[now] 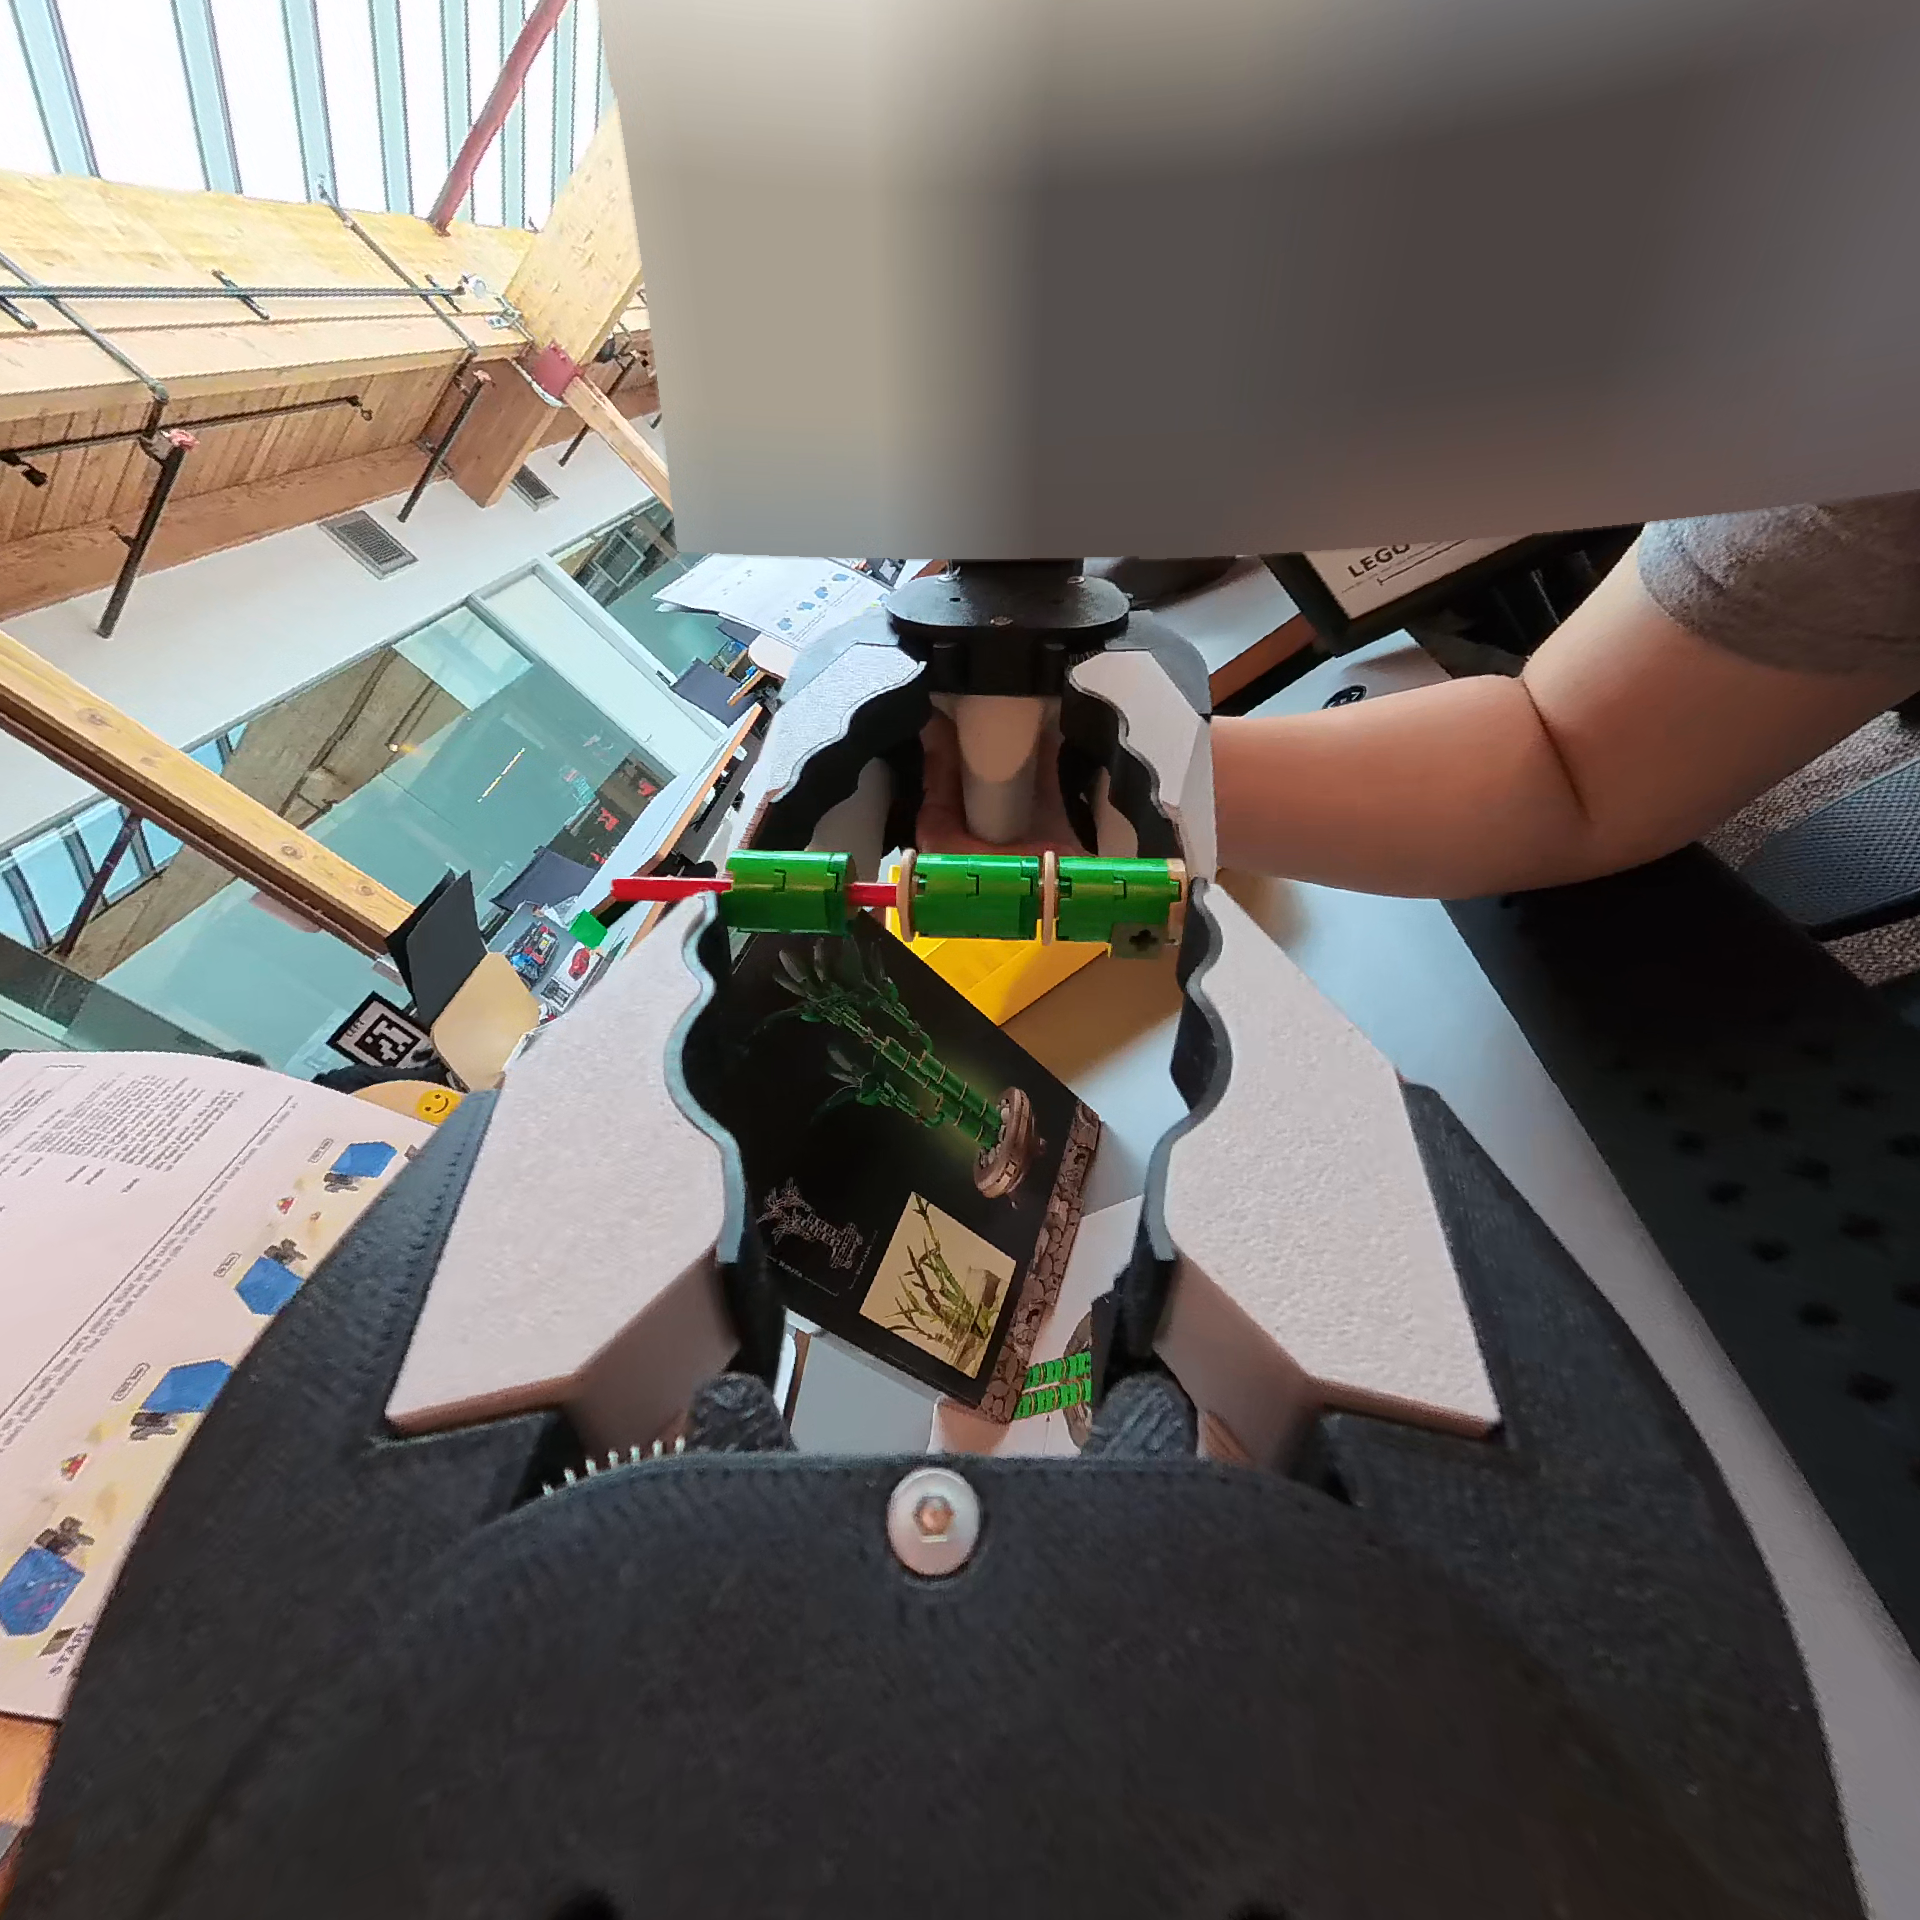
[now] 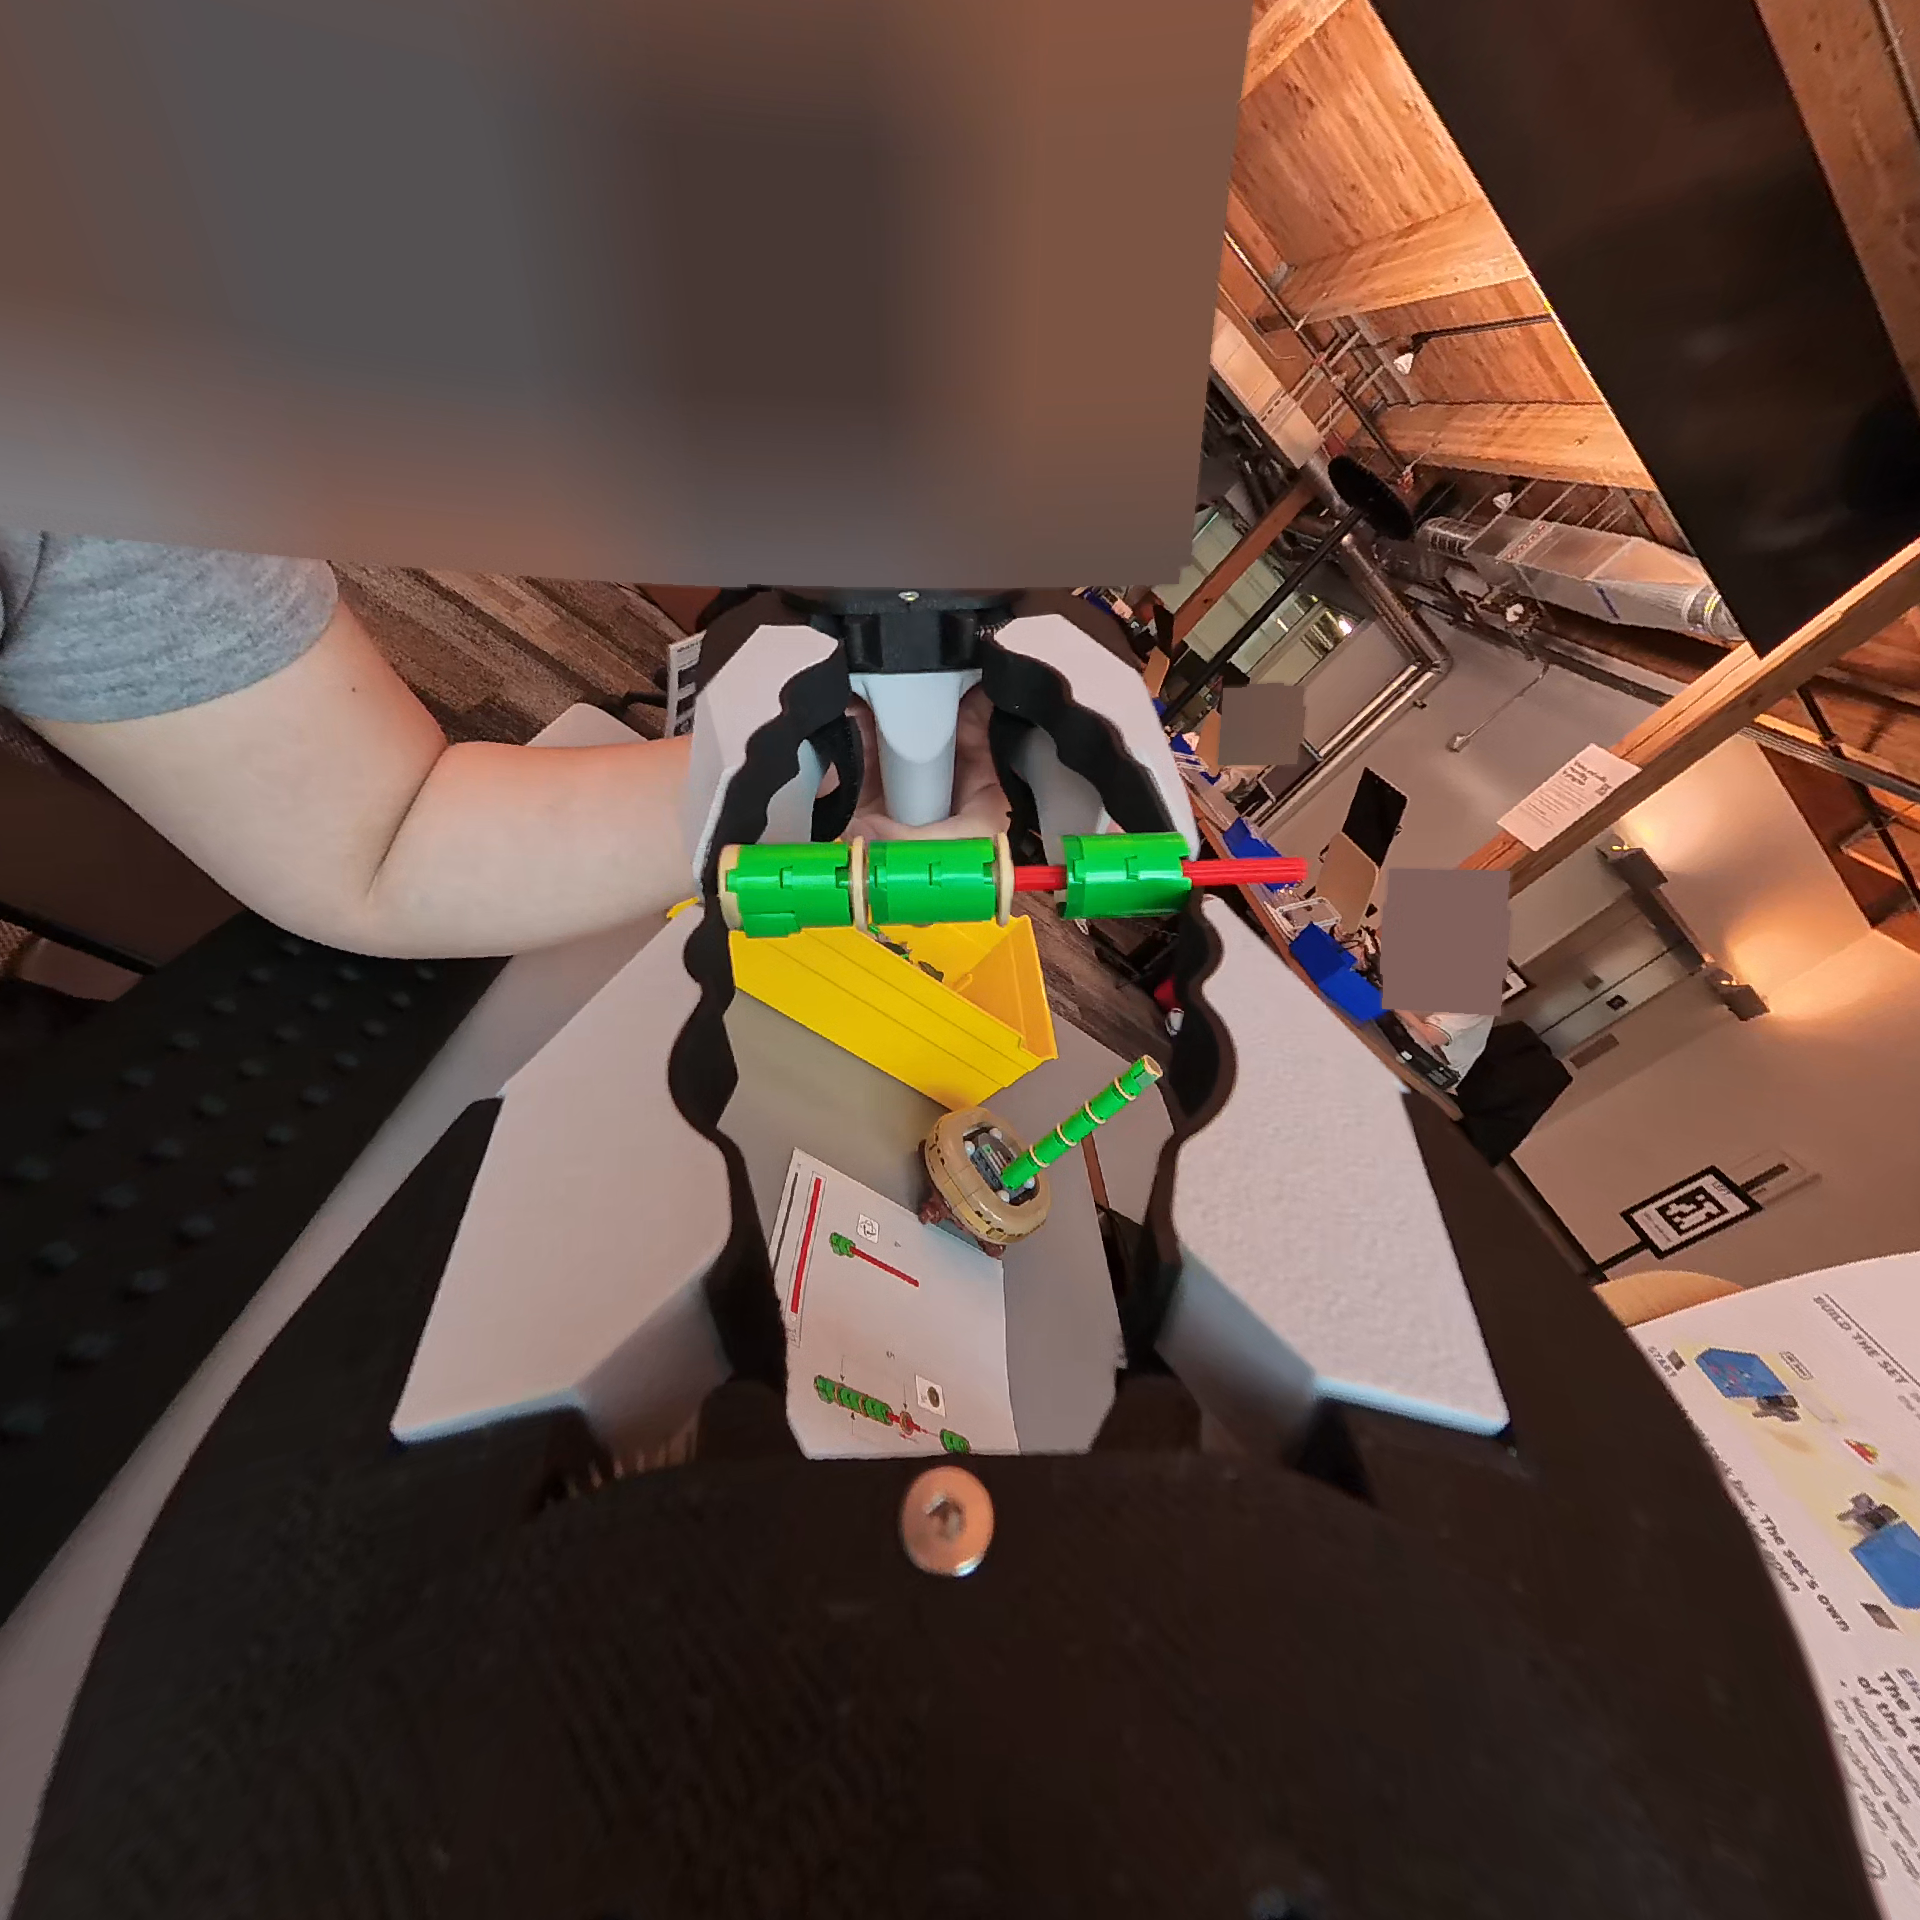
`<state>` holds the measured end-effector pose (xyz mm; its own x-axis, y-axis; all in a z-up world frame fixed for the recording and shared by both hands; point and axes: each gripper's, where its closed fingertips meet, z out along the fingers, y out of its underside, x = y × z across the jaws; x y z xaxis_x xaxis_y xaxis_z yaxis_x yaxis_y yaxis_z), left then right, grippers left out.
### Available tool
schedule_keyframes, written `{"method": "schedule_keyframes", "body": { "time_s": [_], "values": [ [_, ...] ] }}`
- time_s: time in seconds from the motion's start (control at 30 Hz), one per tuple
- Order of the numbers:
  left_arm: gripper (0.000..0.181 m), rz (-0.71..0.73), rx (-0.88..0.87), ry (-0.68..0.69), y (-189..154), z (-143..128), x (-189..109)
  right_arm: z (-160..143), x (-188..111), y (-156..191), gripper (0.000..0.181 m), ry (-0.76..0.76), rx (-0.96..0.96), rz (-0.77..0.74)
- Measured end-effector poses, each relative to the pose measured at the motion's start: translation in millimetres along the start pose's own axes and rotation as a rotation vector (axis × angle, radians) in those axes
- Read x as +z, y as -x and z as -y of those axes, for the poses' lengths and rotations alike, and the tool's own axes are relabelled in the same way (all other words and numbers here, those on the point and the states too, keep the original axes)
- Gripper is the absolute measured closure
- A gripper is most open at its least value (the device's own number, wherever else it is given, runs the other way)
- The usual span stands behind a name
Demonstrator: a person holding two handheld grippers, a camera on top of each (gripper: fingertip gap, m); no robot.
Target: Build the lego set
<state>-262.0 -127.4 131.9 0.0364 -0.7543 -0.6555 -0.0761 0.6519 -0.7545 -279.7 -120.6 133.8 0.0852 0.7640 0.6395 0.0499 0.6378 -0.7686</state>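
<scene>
1. The bamboo stalk (image 1: 951, 896) hangs in the air above the bench (image 1: 1340, 956), long axis running 9 to 3 o'clock across both views.
2. Left gripper (image 1: 940, 914) and right gripper (image 2: 951, 899) face each other; both jaws look spread around it, real clamping unclear.
3. One green segment (image 2: 1127, 875) sits apart along the red axle (image 2: 1242, 871), probably due to slide toward the other two.
4. The yellow bin (image 2: 935, 1003), at 6 o'clock below, holds small pieces.

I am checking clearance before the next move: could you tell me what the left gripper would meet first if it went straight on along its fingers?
Most likely the green bamboo stalk on its red axle, lying across the left gripper fingertips. Just behind it is the right gripper, facing it. Depth between them is unclear.
</scene>
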Motion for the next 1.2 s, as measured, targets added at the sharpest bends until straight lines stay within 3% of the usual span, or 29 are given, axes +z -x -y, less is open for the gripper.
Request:
{"method": "schedule_keyframes", "body": {
  "time_s": [0.47,1.0,1.2],
  "values": [
    [0.096,-0.011,-0.001,0.008,-0.1,-1.9,2.2,-2.1,-2.2,-0.6,0.097,0.021,-0.021,-0.003],
    [0.096,0.051,0.196,0.073,-7.0,5.2,5.5,4.7,-6.2,4.9,0.096,0.09,-0.218,-0.04],
    [0.096,0.065,0.197,0.085,-7.3,8.5,8.6,6.2,-8.9,4.1,0.096,0.12,-0.238,-0.052]
  ]
}}
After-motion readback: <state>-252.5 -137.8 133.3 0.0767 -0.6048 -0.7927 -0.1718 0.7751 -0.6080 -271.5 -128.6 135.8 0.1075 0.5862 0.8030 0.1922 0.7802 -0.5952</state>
